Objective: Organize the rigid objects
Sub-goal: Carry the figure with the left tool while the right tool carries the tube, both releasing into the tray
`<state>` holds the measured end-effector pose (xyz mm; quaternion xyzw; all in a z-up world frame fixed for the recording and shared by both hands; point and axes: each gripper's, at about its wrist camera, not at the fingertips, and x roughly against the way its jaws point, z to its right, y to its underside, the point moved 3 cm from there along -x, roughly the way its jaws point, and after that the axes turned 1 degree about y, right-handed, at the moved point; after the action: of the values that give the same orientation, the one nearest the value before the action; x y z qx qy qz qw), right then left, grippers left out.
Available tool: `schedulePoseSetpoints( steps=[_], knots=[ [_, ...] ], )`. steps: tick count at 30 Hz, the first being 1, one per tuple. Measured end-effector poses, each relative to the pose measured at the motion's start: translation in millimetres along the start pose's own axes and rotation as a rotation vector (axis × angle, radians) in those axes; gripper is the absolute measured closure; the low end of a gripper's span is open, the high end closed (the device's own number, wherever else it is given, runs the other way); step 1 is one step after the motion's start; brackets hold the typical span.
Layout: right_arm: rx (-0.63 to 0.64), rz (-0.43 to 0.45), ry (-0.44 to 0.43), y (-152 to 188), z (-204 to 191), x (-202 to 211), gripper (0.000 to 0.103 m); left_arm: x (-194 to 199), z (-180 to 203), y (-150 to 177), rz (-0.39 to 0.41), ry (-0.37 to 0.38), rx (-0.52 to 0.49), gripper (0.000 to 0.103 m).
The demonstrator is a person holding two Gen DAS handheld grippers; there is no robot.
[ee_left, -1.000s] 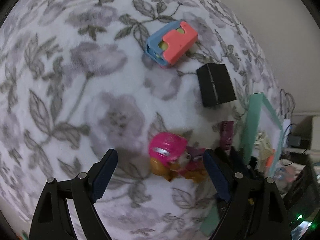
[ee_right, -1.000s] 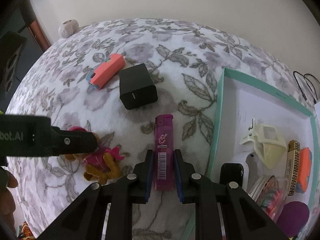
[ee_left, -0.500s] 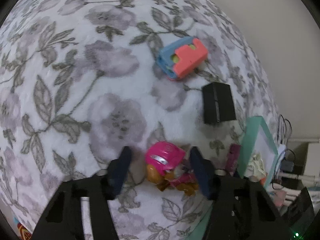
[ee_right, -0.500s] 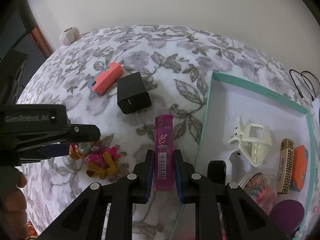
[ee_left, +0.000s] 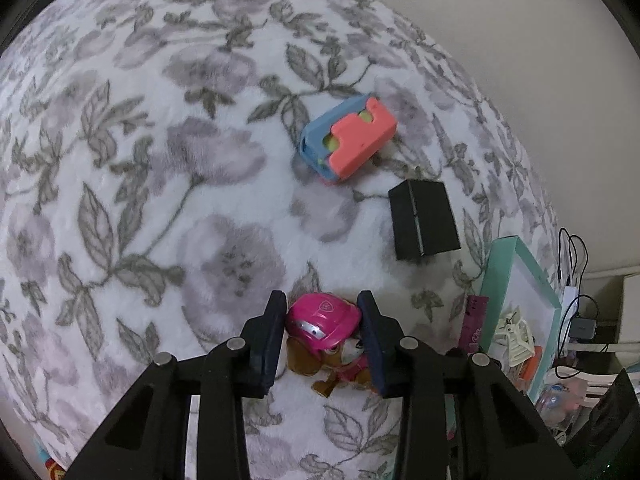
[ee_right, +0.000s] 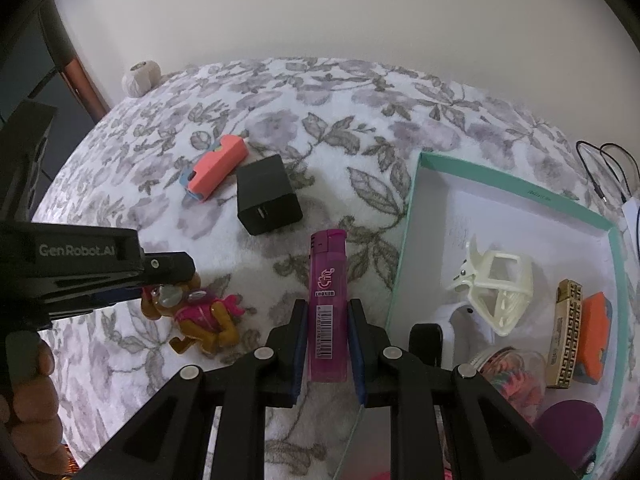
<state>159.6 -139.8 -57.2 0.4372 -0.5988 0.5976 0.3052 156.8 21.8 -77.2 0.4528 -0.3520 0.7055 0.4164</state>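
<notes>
Both claws were already loaded. Left gripper had its blue pads pressed against the pink helmet of the toy pup, pinching only that rounded head while the brown body and legs trailed below the pads. Right gripper was pinched on the lower half of the purple lighter, whose cap end stuck out forward past the fingertips.

Risk sat mostly with the pup, in my judgement. A smooth domed helmet gives flat pads little to bite, so it could squirt out or swivel on the lift, and the hanging body would tip it further. Its legs could also drag in the plush floral blanket if the lift were shallow. The lighter looked safer, gripped flat on both long sides, though its free end could knock the rim of the teal box on the way in.

Taking the teal box as landmark: the lighter was held just beside its left wall, outside it. The pup lay farther left of the box, beyond the lighter. A black block and an orange-and-blue case lay on the blanket up and left of the box, close together. Inside the box were a cream hair claw, a gold patterned piece and other small items.
</notes>
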Motion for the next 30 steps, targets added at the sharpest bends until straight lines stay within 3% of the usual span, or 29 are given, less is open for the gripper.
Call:
schedulePoseSetpoints(
  steps=[13,23,30],
  knots=[
    [-0.056,0.140,-0.039,-21.1,18.7,55.1,0.083,63.9,31.1,-21.2,0.199,0.027,-0.079,0.065],
    [-0.138,0.297,0.045,-31.5,69.8,121.0,0.083,112.7,91.8,-13.3,0.378,0.098,-0.255,0.065],
    [-0.216,0.350,0.103,-23.0,116.0,149.6,0.083,110.7,127.0,2.9,0.401,0.150,-0.362,0.065]
  ],
)
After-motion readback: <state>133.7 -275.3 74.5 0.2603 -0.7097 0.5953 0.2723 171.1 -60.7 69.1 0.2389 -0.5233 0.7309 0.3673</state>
